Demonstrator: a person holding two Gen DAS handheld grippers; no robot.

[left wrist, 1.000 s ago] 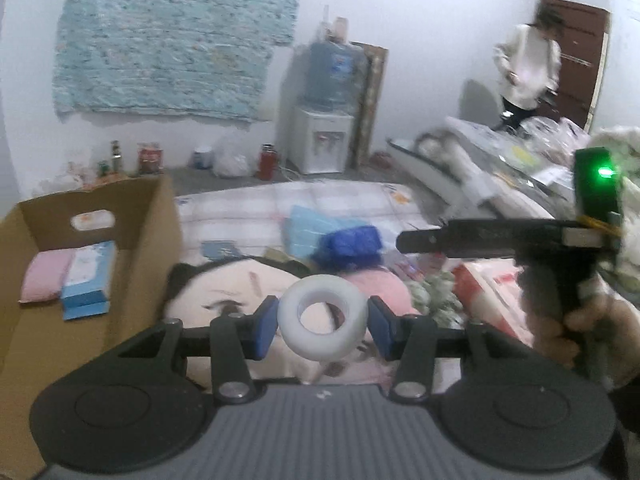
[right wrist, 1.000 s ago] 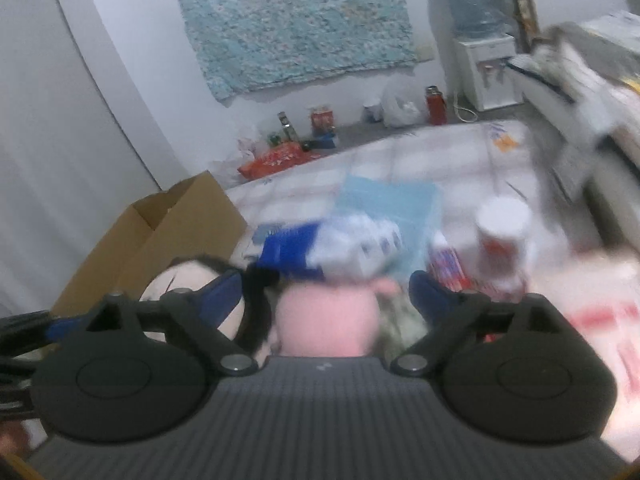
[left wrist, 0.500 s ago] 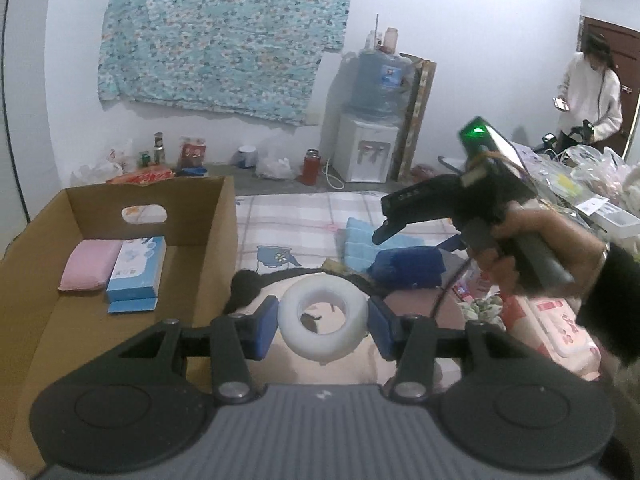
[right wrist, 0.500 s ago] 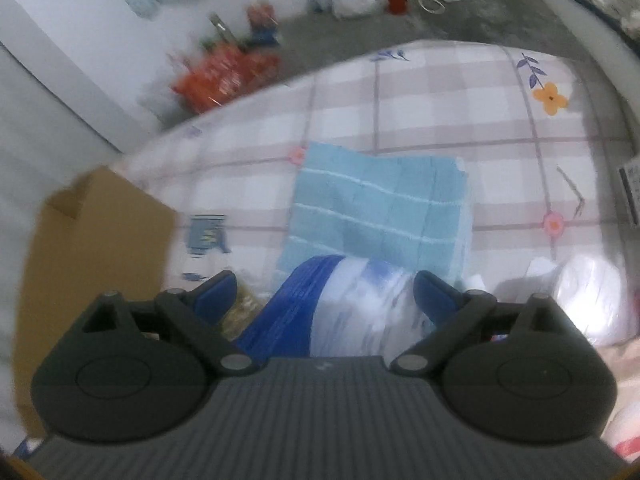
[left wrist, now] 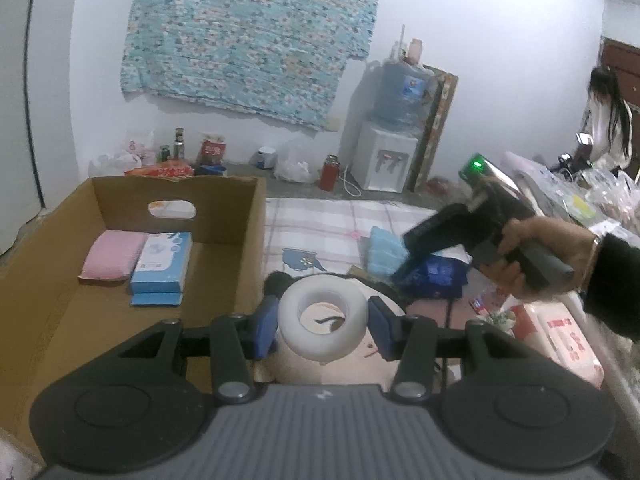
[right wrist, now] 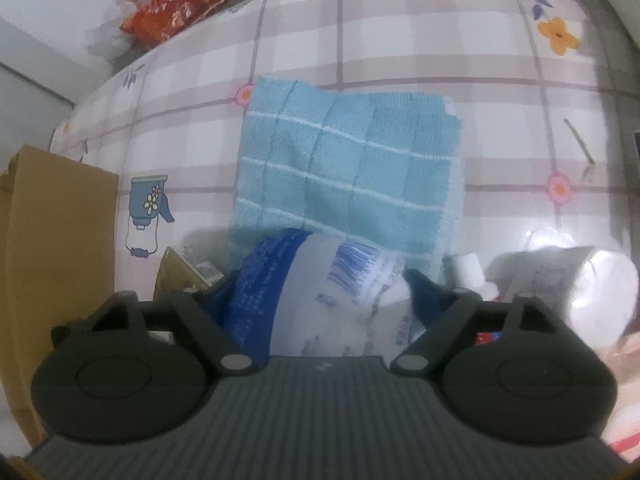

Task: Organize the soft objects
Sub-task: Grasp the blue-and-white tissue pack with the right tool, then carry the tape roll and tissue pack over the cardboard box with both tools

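My left gripper (left wrist: 323, 326) is shut on a white ring-shaped roll (left wrist: 322, 322) and holds it above the round plush cushion (left wrist: 356, 360), just right of the cardboard box (left wrist: 248, 248). The box holds a pink pad (left wrist: 114, 254) and a blue tissue pack (left wrist: 162, 264). My right gripper (right wrist: 320, 284) is wide open, its jaws straddling a blue-and-white plastic pack (right wrist: 320, 292) on the bed; whether they touch it I cannot tell. A folded light-blue towel (right wrist: 352, 168) lies just beyond it. The right gripper also shows in the left wrist view (left wrist: 404, 264), over the blue pack (left wrist: 438, 278).
The checked bedsheet (right wrist: 400, 52) covers the bed. A white plastic-wrapped roll (right wrist: 592, 284) lies at the right, a pink-and-white pack (left wrist: 564, 336) near the bed's right edge. A water dispenser (left wrist: 388, 160) and bottles stand by the far wall. A person (left wrist: 608, 120) stands at the right.
My right gripper has dropped down over the blue-and-white pack, which now sits between its jaws. My left gripper has shifted left toward the box, still holding the white roll.
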